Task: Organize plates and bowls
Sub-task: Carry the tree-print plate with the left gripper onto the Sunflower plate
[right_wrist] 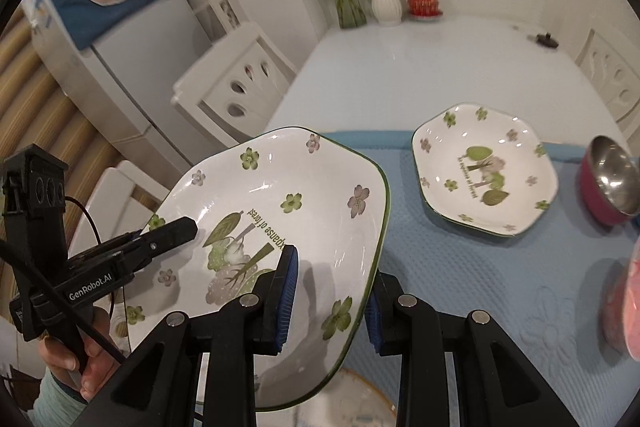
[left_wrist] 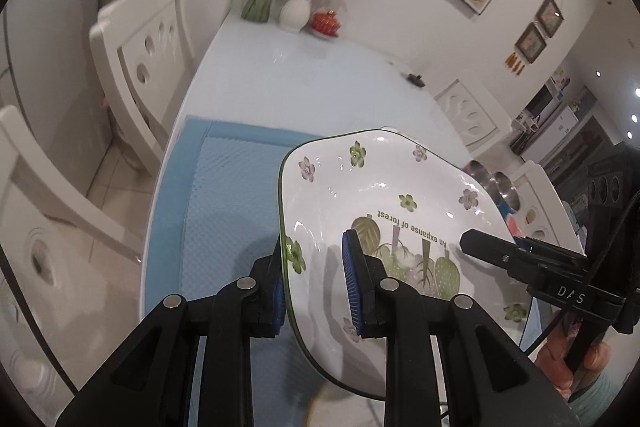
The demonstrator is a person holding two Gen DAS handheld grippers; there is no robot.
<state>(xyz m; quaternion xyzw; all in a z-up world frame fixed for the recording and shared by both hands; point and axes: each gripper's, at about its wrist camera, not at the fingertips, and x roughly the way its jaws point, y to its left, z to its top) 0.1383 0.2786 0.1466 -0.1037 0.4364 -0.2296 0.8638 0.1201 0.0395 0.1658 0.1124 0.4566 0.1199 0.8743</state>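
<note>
A white floral plate with a green rim [left_wrist: 384, 203] [right_wrist: 280, 203] is held in the air above the blue mat by both grippers. My left gripper [left_wrist: 316, 287] is shut on the plate's left rim, one pad inside and one under. My right gripper [right_wrist: 332, 299] is shut on the plate's right rim; it also shows in the left wrist view [left_wrist: 520, 255]. The left gripper also shows in the right wrist view [right_wrist: 168, 231]. A second, matching floral plate [right_wrist: 486, 167] lies flat on the blue mat [right_wrist: 460, 267], beyond and to the right.
A pink bowl with a steel inside [right_wrist: 612, 183] stands at the mat's right edge; a blurred pink thing [right_wrist: 624, 299] is nearer. Flower vases [right_wrist: 386, 1] and a red jar [right_wrist: 423, 3] stand at the table's far end. White chairs [left_wrist: 148, 47] line the left side.
</note>
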